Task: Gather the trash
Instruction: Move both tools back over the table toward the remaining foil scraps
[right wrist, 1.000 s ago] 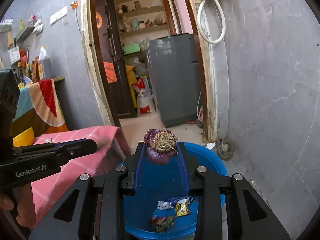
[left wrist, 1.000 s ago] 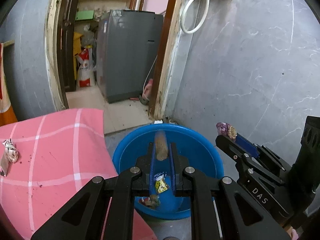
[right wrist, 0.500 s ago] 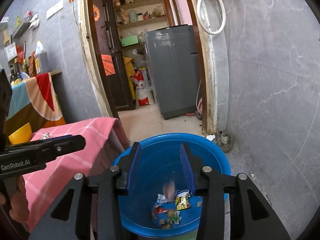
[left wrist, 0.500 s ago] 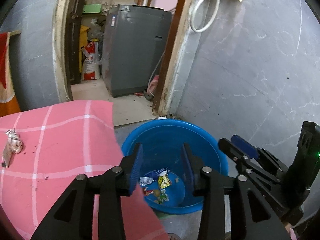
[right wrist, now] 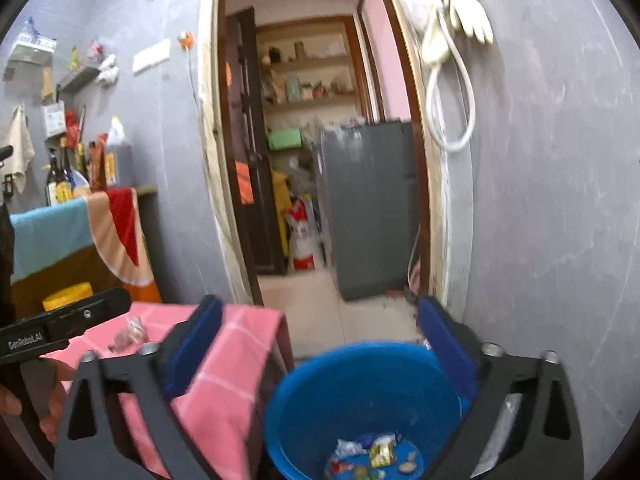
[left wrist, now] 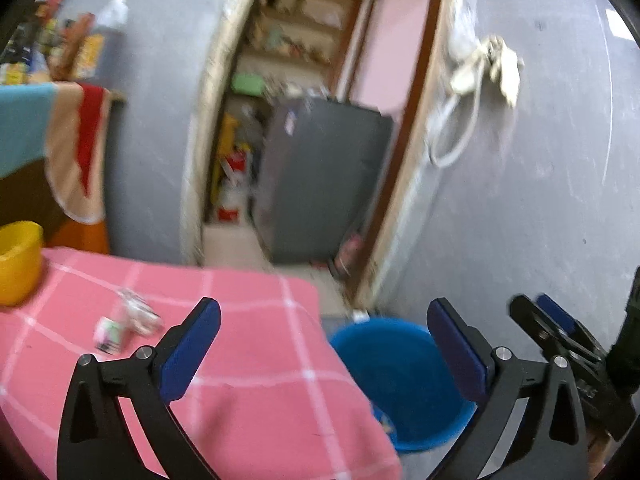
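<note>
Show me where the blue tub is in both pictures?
Left wrist view: the blue tub sits lower right of centre, beside the pink cloth.
Right wrist view: the tub is at bottom centre, with trash inside.
Shared landmark: the grey fridge through the doorway.

Crumpled wrappers (right wrist: 372, 454) are lying in the bottom of my blue tub (right wrist: 304, 408) on the floor, while two more scraps (left wrist: 128, 322) are sitting on the pink-checked surface (left wrist: 248, 392).
</note>
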